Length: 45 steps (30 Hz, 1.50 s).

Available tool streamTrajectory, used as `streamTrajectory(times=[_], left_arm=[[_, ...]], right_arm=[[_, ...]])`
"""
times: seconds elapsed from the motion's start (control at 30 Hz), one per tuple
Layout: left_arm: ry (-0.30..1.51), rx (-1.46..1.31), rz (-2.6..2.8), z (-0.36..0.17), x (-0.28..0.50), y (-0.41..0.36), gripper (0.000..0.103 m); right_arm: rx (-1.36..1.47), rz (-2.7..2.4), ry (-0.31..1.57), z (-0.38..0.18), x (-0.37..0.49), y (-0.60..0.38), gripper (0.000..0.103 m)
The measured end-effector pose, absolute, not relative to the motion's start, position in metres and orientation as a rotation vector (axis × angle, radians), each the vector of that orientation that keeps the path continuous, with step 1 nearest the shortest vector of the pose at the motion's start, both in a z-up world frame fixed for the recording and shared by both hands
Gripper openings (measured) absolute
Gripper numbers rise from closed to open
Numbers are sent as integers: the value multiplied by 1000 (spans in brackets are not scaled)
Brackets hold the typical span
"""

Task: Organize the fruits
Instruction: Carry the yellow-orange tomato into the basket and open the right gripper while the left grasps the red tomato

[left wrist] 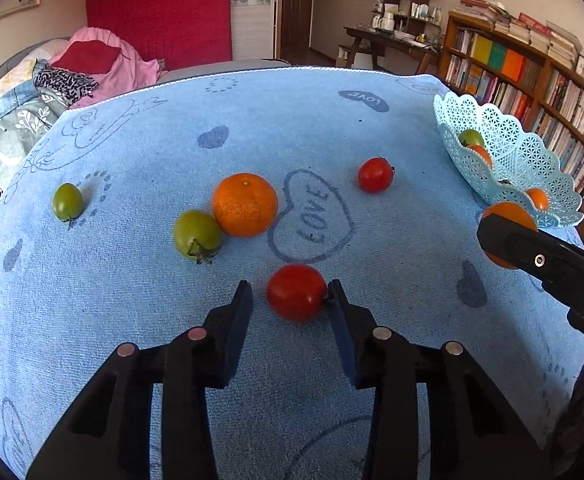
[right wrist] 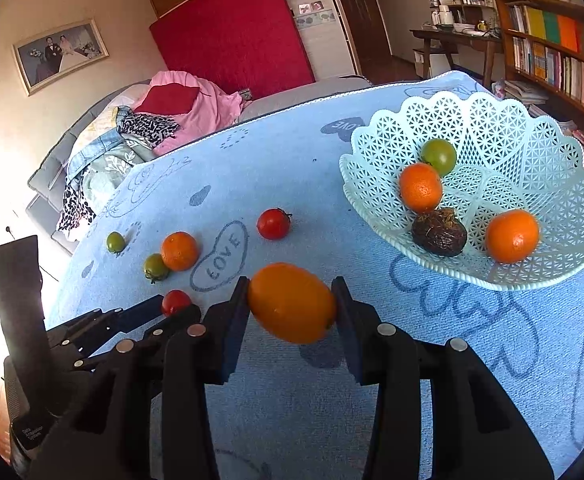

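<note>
On the blue towel lie two red tomatoes (left wrist: 296, 292), two green tomatoes (left wrist: 197, 235) and one orange (left wrist: 245, 204). Low center, the left tool (left wrist: 290, 300) gapes around a red one; the right tool (right wrist: 291, 304) grips an orange kumquat (right wrist: 291, 302) left of the basket (right wrist: 532, 268), raised off the towel.

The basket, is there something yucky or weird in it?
Yes. Among the oranges in the lattice basket sits a dark brown, wrinkled fruit. It looks shrivelled, unlike the smooth, bright fruits around it; what kind it is can't be told.
</note>
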<state>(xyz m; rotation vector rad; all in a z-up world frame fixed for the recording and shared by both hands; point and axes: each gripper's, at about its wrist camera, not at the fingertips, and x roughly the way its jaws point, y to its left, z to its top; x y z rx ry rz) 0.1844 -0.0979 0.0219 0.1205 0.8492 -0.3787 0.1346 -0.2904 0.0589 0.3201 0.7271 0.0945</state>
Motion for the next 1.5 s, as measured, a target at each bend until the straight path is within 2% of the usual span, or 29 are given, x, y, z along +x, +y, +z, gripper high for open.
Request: streamTrajectory(times=[0.03,0.53,1.07,1.5], left_arm=[[845,124,-386,22,183,-99,30],[811,124,-373,42,175,-112,30],[725,183,-453,80,168,-172,30],[700,203,-528,97,177,-223,30]], right_arm=[[322,94,725,60,134,-291,43],[346,71,670,77,116,-314,43],[388,-57,581,95,93,-385,43],[371,-141,578,91,111,-436,43]])
